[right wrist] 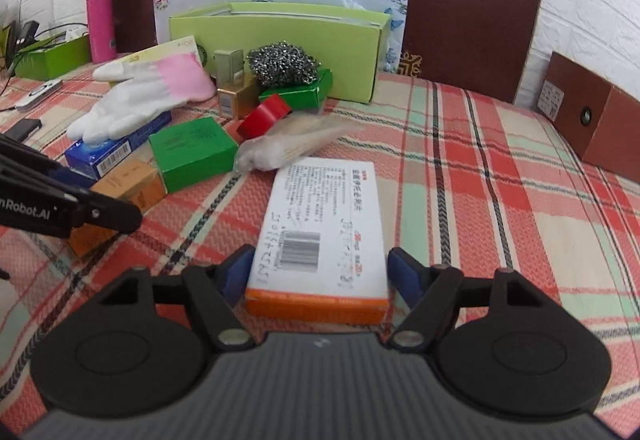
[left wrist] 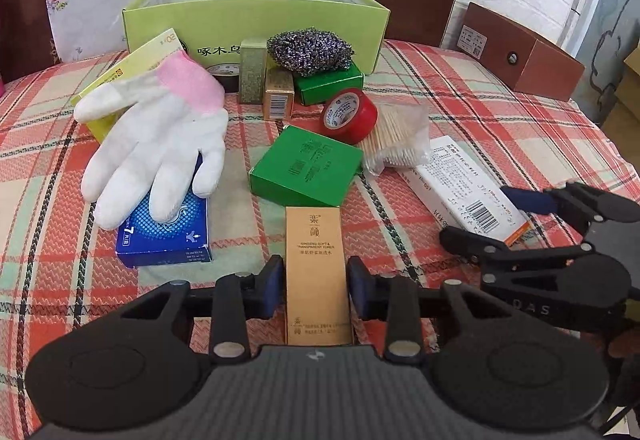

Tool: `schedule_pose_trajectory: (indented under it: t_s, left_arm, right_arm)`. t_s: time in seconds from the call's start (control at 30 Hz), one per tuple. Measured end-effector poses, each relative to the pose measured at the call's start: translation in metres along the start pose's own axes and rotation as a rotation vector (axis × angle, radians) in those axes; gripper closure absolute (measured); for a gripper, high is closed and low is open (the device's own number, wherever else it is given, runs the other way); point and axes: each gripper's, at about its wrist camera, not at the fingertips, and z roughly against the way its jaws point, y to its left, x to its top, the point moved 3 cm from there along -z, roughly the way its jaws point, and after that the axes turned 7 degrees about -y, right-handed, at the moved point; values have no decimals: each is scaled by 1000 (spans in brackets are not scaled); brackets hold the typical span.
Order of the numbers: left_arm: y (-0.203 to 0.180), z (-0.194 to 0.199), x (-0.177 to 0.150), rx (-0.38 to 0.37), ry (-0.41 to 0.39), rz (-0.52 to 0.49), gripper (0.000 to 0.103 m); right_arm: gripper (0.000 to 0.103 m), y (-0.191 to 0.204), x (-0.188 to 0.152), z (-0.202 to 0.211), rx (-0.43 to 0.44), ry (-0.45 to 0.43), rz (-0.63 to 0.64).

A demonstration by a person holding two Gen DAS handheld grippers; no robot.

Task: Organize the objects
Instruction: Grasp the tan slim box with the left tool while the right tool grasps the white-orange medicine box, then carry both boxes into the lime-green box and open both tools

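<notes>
We see the tan toner box (left wrist: pixel 318 276) lying flat on the plaid tabletop (left wrist: pixel 460 111) between the parted pads of our left hand-held gripper (left wrist: pixel 316 290), with small gaps on both sides. Our right hand-held gripper (right wrist: pixel 318 274) likewise straddles the white and orange medicine box (right wrist: pixel 320 236), fingers apart. Farther back lie a green box (left wrist: pixel 306 163), red tape roll (left wrist: pixel 350 115), white glove (left wrist: pixel 160 143) and open lime-green box (left wrist: pixel 256 19).
</notes>
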Motion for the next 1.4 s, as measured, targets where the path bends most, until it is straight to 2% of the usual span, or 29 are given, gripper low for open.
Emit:
schedule_pose_trajectory:
  t_s: [0.03, 0.13, 0.17, 0.2, 0.23, 0.4, 0.5, 0.6, 0.77, 0.93, 1.03, 1.2, 1.3, 1.4]
  left_arm:
    - [0, 0, 0, -3, 0, 2, 55]
    - [-3, 0, -1, 2, -1, -6, 52]
    - [-4, 0, -1, 5, -1, -12, 53]
    - [-5, 0, -1, 9, 2, -17, 60]
    - [-4, 1, -1, 14, 3, -21, 70]
    - [4, 12, 4, -47, 2, 45, 70]
    - [1, 25, 15, -80, -40, 46, 70]
    - [-3, 40, 32, -107, -103, 27, 70]
    - [4, 56, 71, -79, -221, -8, 70]
    - [22, 63, 123, 5, -332, -38, 70]
    - [39, 53, 158, 33, -362, -8, 70]
    - [64, 17, 204, 77, -354, -2, 70]
    - [75, -8, 219, 98, -331, -15, 70]
    - [90, -30, 230, 103, -304, 14, 70]
  right_arm:
    - [27, 2, 2, -2, -5, -8, 10]
    - [26, 3, 6, -12, -22, -8, -1]
    - [26, 1, 6, -16, -18, -7, -27]
    - [35, -1, 5, -17, -2, -4, -58]
    - [37, -4, 4, -17, 15, -1, -89]
    - [38, -17, -4, 7, 3, 5, -105]
    - [38, -29, -3, 25, -8, -23, -150]
    - [38, -37, 13, 41, -18, -91, -178]
    - [38, -38, 48, 46, 19, -203, -185]
    - [38, -24, 87, 30, 67, -262, -169]
    - [38, -16, 110, 13, 74, -278, -181]
    - [38, -3, 146, -27, 79, -279, -202]
    - [37, 2, 165, -58, 67, -262, -213]
    - [37, 8, 180, -89, 34, -247, -196]
